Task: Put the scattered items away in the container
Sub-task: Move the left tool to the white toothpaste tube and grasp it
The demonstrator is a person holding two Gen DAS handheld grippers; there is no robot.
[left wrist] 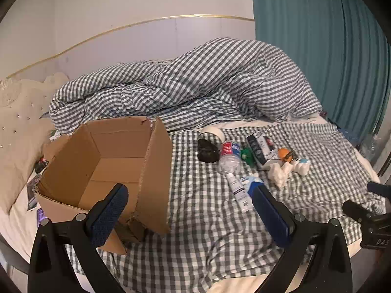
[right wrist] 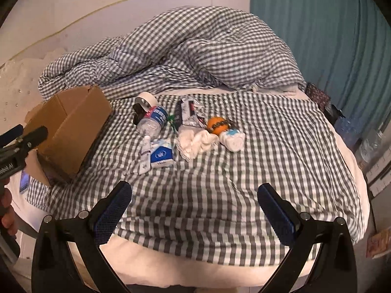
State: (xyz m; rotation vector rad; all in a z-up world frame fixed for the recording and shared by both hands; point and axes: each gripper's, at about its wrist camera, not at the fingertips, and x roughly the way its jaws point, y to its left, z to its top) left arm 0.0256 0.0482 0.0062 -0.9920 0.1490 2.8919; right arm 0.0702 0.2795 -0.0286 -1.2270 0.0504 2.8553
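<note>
An open cardboard box [left wrist: 102, 166] stands on the checked bed, also in the right wrist view [right wrist: 73, 124]. Scattered items lie to its right: a plastic bottle [left wrist: 229, 157] [right wrist: 154, 120], a white tube [left wrist: 238, 191] [right wrist: 145, 155], a blue tissue pack [right wrist: 161, 156], a tape roll [left wrist: 212, 131] [right wrist: 146, 100], an orange [left wrist: 284, 153] [right wrist: 217, 125], a white crumpled cloth [left wrist: 279, 174] [right wrist: 195, 144] and a foil pouch [left wrist: 259, 146] [right wrist: 190, 112]. My left gripper [left wrist: 189, 195] is open and empty by the box's near corner. My right gripper [right wrist: 194, 195] is open and empty above the bed's front edge.
A bunched checked duvet [left wrist: 185, 85] fills the back of the bed. A beige padded headboard [left wrist: 17, 122] is at the left, a teal curtain [left wrist: 317, 48] at the right. A phone [right wrist: 24, 182] lies beside the box.
</note>
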